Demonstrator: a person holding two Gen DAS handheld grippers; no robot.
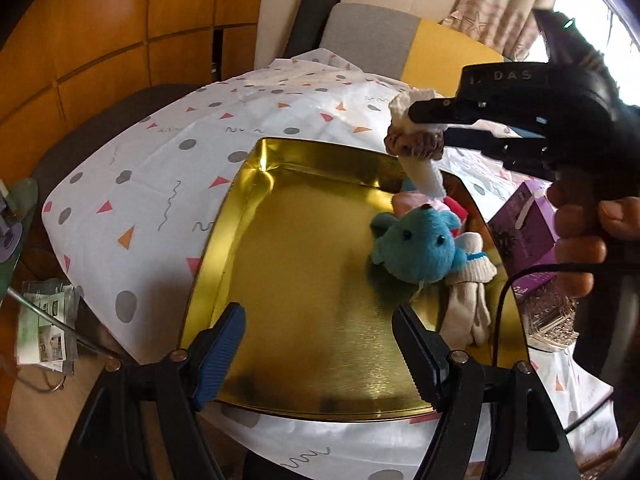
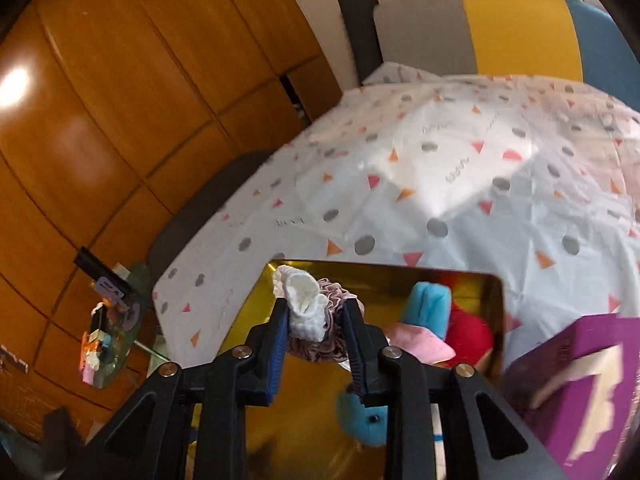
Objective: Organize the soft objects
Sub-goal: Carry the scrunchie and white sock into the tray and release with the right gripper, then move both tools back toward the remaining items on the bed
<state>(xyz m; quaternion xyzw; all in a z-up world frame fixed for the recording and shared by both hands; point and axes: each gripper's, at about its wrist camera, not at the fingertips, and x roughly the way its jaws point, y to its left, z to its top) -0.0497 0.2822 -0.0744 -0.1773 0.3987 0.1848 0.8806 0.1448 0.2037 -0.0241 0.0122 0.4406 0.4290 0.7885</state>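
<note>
A gold metal tray (image 1: 304, 264) lies on a white patterned tablecloth (image 1: 160, 184). In its right part are a blue teddy (image 1: 416, 244), a white knitted glove (image 1: 468, 300) and pink, red and blue soft pieces (image 2: 416, 344). My right gripper (image 1: 430, 124), held by a hand (image 1: 580, 240), hovers over the tray's far right corner. It is shut on a white sock (image 2: 306, 312) and a mauve scrunchie (image 2: 332, 344); the sock hangs down towards the toys. My left gripper (image 1: 320, 356) stands open and empty over the tray's near edge.
A purple box (image 1: 524, 232) and a clear crinkly wrapper (image 1: 548, 316) sit right of the tray. A grey and yellow chair back (image 1: 368, 40) rises behind the table. Wooden panels (image 2: 120, 120) fill the left. Papers (image 1: 44, 332) lie on a low glass surface at left.
</note>
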